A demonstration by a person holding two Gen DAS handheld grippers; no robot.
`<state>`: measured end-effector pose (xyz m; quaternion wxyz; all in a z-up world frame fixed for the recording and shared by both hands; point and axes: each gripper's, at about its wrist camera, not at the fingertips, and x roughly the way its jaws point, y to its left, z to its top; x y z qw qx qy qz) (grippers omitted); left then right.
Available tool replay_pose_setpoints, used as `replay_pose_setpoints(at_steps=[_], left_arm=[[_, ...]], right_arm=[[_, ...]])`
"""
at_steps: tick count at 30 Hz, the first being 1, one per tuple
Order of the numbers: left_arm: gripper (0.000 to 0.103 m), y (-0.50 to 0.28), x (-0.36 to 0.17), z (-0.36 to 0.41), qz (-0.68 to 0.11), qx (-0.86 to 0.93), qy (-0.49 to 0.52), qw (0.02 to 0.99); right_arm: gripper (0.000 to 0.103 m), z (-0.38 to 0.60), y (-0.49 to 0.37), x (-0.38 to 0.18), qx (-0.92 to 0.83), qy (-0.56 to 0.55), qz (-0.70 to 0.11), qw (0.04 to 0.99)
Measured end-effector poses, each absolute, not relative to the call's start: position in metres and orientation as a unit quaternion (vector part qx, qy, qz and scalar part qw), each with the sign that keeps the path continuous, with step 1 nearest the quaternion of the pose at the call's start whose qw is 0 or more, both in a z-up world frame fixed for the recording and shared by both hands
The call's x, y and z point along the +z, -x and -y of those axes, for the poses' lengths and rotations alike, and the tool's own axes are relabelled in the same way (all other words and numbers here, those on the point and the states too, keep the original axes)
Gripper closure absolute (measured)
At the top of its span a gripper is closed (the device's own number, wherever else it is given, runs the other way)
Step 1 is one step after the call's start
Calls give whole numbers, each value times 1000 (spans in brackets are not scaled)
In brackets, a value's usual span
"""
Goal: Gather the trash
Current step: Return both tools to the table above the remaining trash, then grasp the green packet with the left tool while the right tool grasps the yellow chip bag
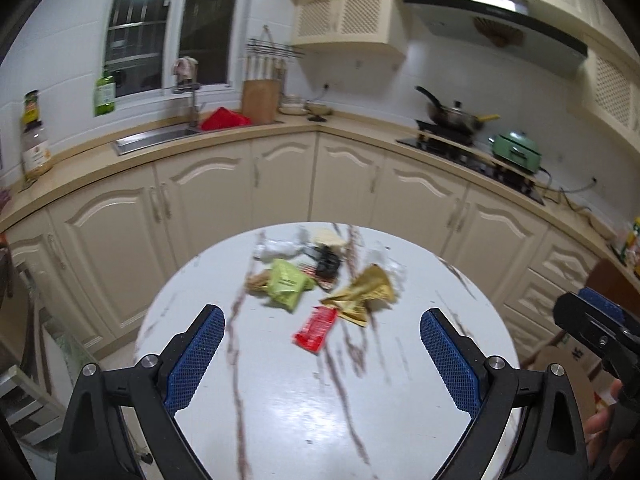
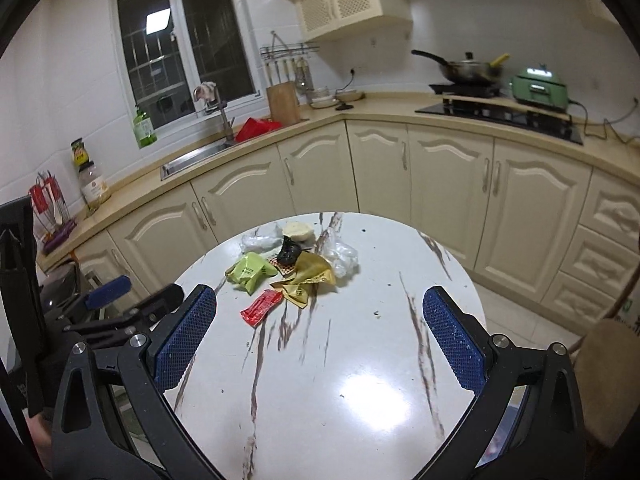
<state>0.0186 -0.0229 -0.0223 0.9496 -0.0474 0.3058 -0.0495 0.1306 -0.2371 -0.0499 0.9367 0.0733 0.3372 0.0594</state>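
Observation:
A pile of trash lies on the far half of a round white marble table (image 1: 280, 400) (image 2: 360, 340). Nearest me is a red wrapper (image 1: 315, 328) (image 2: 261, 307). Behind it lie a green packet (image 1: 287, 285) (image 2: 248, 270), a crumpled gold wrapper (image 1: 362, 292) (image 2: 306, 278), a black crumpled piece (image 1: 328, 262) (image 2: 289, 252) and clear plastic (image 2: 342, 258). My left gripper (image 1: 322, 330) is open above the table's near side, short of the pile. My right gripper (image 2: 320, 312) is open too, with nothing between its fingers. Each gripper shows at the edge of the other's view.
Cream kitchen cabinets (image 1: 280, 176) curve behind the table, with a sink (image 1: 156, 138), a knife block (image 1: 260, 100) and a stove with a pan (image 2: 468, 70). A cardboard box (image 1: 568, 364) sits on the floor at the right. A chair back (image 2: 612, 372) stands at the right edge.

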Motion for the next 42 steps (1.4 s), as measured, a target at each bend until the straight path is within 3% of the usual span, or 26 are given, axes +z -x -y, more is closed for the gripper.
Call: replay_pose_setpoints(at_steps=[11,20,28,32,42], left_arm=[[7,-22,-35,0,-308,1,43,950],[7,-106,-62,-1,-338,4,21,941],[7,-216,-103,6,-383,-14,-10,923],[8,-263,-127,10,-407,-26,-28,913],[8,-348,-156,27,-436,-57,-83,894]], right_arm=[[0,206,-169,-75,54,-29,-375,925],[2,203,-231,-131,50,-38,-444,894],[14,195,-295,-194,43,-85,-515,852],[14,192,-313,-212,34,-113,-528,841],[38,196,-342,-235,14,-160,-538,828]])
